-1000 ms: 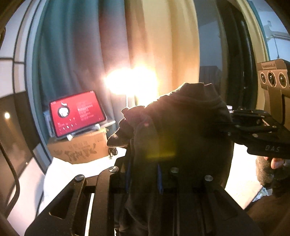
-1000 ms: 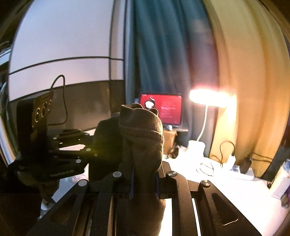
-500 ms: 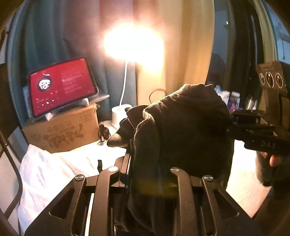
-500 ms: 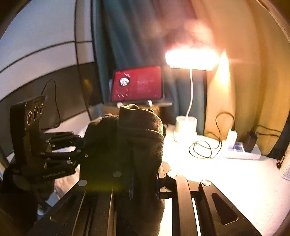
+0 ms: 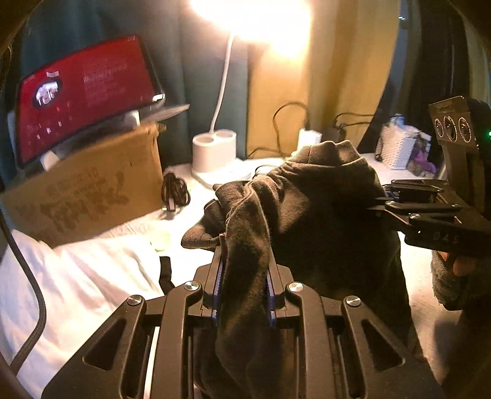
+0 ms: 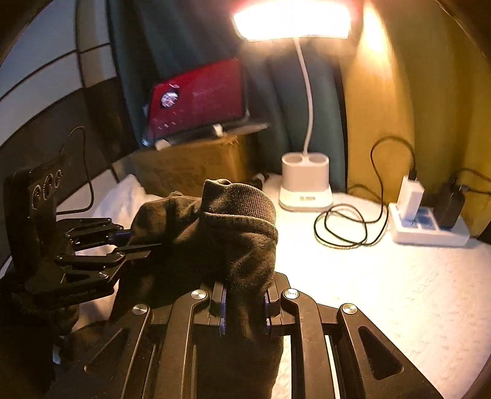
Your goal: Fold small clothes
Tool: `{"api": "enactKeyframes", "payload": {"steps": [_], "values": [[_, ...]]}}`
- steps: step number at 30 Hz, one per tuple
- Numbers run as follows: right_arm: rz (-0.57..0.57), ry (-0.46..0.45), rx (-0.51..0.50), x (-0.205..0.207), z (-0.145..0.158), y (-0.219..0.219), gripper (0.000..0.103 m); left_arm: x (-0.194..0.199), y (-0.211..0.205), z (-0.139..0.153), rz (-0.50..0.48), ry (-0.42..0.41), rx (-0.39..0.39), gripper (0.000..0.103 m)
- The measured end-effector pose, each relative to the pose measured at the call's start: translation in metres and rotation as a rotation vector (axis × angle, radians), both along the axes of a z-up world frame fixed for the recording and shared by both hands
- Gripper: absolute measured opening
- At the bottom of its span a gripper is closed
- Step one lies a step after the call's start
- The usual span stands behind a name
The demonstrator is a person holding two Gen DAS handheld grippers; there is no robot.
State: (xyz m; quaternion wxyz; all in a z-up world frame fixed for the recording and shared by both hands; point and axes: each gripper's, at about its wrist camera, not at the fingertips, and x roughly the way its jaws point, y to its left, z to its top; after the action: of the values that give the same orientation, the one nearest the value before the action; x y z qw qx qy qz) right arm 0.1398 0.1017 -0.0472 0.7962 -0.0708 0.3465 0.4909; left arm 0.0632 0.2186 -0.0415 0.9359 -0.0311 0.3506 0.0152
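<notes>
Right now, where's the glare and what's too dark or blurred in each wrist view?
Left wrist: white desk lamp blows out the top centre; dark knit garment reads nearly black; red tablet screen smeared. Right wrist: the lamp head clips to white; the left gripper sits in shadow.

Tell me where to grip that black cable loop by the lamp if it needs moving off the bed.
Best guess: pinch the black cable where its loops overlap on the white sheet, coming straight down from above. It lies flat and slack, so a side approach would slide under nothing. Both grippers are busy holding the dark sock.
</notes>
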Motion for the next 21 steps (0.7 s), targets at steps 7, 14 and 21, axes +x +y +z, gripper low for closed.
{"api": "enactKeyframes", "payload": {"steps": [7,14,21], "values": [[0.003,0.073,-0.045,0.023,-0.035,0.02,0.017,0.026,0.017,-0.03,0.021,0.083,-0.02,0.021],[0.012,0.128,-0.082,0.037,-0.066,0.03,0.017,0.042,0.028,-0.052,0.036,0.151,-0.046,0.024],[0.002,0.161,-0.114,0.05,-0.085,0.036,0.02,0.049,0.041,-0.062,0.064,0.182,-0.109,0.029]]}}
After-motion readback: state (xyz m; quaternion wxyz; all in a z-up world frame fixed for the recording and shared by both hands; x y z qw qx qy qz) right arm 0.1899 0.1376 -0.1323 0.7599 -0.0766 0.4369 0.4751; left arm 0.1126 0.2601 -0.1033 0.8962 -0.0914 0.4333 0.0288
